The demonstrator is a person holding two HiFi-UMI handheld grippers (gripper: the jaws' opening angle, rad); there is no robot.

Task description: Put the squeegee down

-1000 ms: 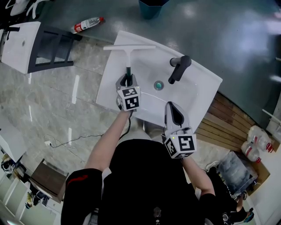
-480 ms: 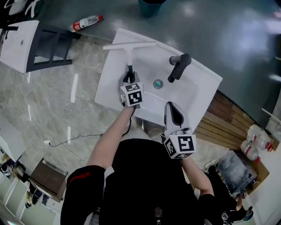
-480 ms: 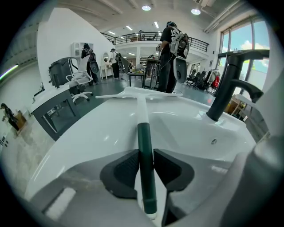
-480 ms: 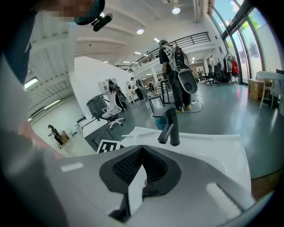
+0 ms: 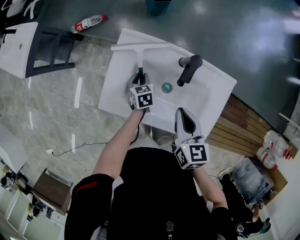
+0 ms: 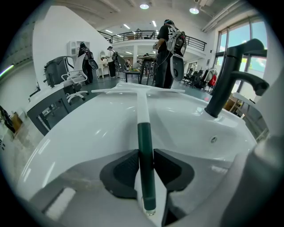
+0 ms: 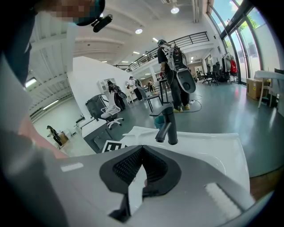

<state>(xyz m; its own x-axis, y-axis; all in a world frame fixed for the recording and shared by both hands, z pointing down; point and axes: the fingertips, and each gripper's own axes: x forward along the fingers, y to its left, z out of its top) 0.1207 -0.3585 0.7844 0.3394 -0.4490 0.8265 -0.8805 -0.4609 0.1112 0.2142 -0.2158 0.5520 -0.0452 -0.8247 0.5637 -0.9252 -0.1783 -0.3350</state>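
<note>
The squeegee has a white blade, a white shaft and a dark green handle. Its blade lies across the far left rim of the white sink; whether it touches the rim I cannot tell. My left gripper is over the basin, shut on the green handle, with both pads pressing its sides. The black faucet stands to the right and the drain lies between them. At the sink's near edge my right gripper is shut and holds nothing, its tips meeting in the right gripper view.
A plastic bottle lies on the floor beyond the sink. A second white basin on a dark frame stands at the left, a teal bin at the top. Wooden planks and bottles are on the right. People stand far off.
My left gripper has moved a little forward and down over the basin, carrying the squeegee with it. The right gripper has stayed where it was.
</note>
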